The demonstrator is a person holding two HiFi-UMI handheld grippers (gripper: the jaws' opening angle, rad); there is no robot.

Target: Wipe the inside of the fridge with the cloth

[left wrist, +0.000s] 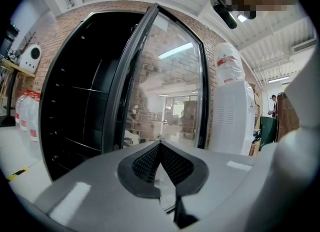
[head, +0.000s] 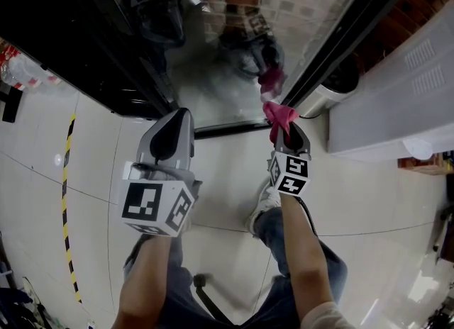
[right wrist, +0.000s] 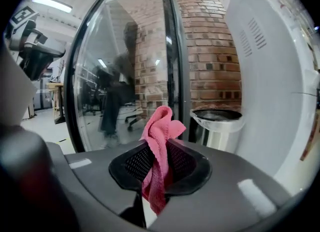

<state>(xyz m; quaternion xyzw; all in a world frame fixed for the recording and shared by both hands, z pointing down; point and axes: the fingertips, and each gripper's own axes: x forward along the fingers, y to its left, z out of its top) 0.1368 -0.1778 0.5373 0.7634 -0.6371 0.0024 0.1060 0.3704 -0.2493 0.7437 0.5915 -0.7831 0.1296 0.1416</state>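
One pink cloth (right wrist: 159, 136) is pinched tight in the jaws of the right gripper (right wrist: 159, 162) and pokes out the front, facing the glass door (right wrist: 125, 66). The left gripper (left wrist: 160, 157) has its jaws pressed together on nothing. One fridge (left wrist: 75, 106) stands open, dark inside, with shelves. One metal bin (right wrist: 218, 123) sits beside the door; I cannot see into it.

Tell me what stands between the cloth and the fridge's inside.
The open glass door: the head view shows its pane stretching from the cloth leftward to the dark inside.
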